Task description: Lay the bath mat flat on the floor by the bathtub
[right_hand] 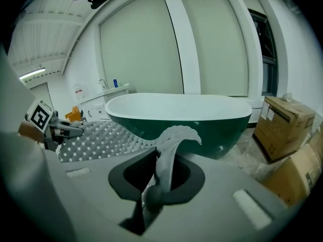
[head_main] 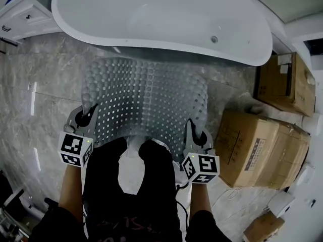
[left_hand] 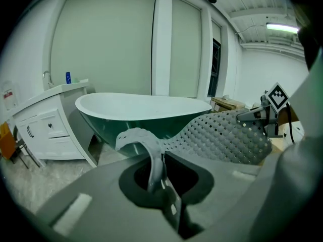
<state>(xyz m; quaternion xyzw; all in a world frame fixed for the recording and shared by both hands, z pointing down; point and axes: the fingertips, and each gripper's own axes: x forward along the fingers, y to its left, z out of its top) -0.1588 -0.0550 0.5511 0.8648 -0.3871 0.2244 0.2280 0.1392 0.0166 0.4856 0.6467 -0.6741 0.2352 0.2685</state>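
Observation:
A grey rubber bath mat (head_main: 146, 102) with rows of bumps and square holes hangs stretched between my two grippers, in front of the white bathtub (head_main: 161, 19). Its far edge droops toward the tub's base. My left gripper (head_main: 90, 116) is shut on the mat's near left corner (left_hand: 146, 145). My right gripper (head_main: 196, 133) is shut on the near right corner (right_hand: 174, 140). In each gripper view the pinched corner curls up out of the jaws. The person's dark legs (head_main: 133, 185) stand below the mat.
Cardboard boxes (head_main: 265, 147) stand to the right of the mat, with another box (head_main: 285, 82) behind them. A white cabinet (head_main: 20, 14) is left of the tub. Grey marble floor (head_main: 40, 100) spreads to the left.

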